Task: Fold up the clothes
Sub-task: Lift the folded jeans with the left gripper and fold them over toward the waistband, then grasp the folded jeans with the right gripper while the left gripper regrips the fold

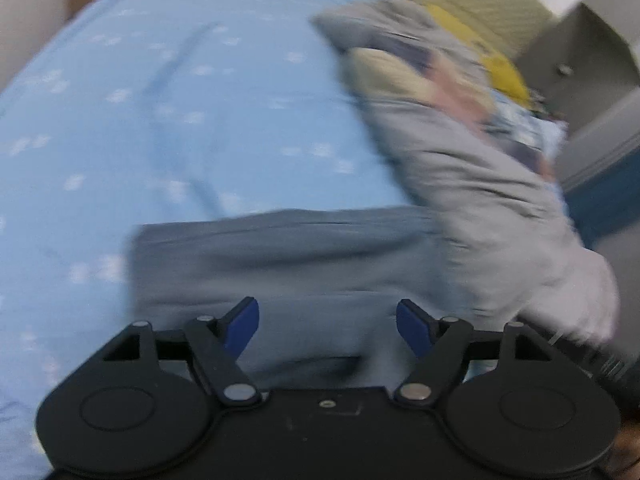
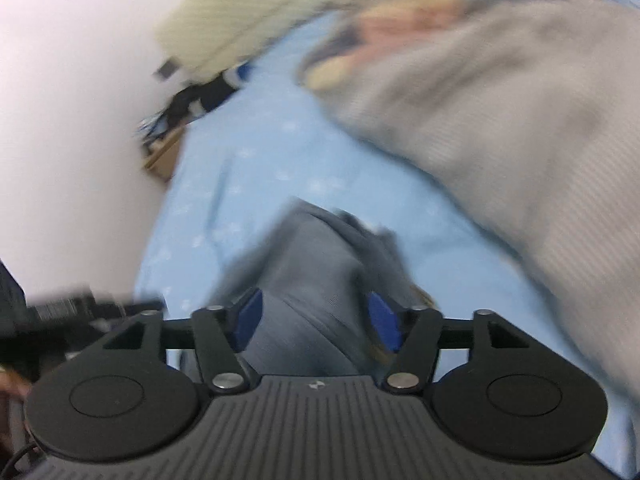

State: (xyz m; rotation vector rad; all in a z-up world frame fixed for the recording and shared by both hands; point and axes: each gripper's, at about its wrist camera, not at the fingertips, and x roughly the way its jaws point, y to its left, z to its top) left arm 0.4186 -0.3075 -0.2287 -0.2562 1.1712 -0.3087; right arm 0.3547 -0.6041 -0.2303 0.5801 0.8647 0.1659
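Observation:
A folded blue-grey garment (image 1: 280,256) lies flat on the light blue patterned bedsheet (image 1: 140,120), just ahead of my left gripper (image 1: 328,320). That gripper is open with nothing between its blue pads (image 1: 244,324). In the right wrist view the same blue-grey garment (image 2: 316,264) shows between the spread fingers of my right gripper (image 2: 316,320), and the pads (image 2: 382,320) stand apart from it. A heap of light grey clothing (image 1: 460,152) with printed colours lies to the right (image 2: 500,120). Both views are blurred.
A cream knitted blanket (image 2: 240,12) and a yellow item (image 1: 504,68) lie at the far end of the bed. A cardboard box (image 2: 164,156) stands beside the bed against a white wall (image 2: 60,120). Grey furniture (image 1: 580,40) stands at the right.

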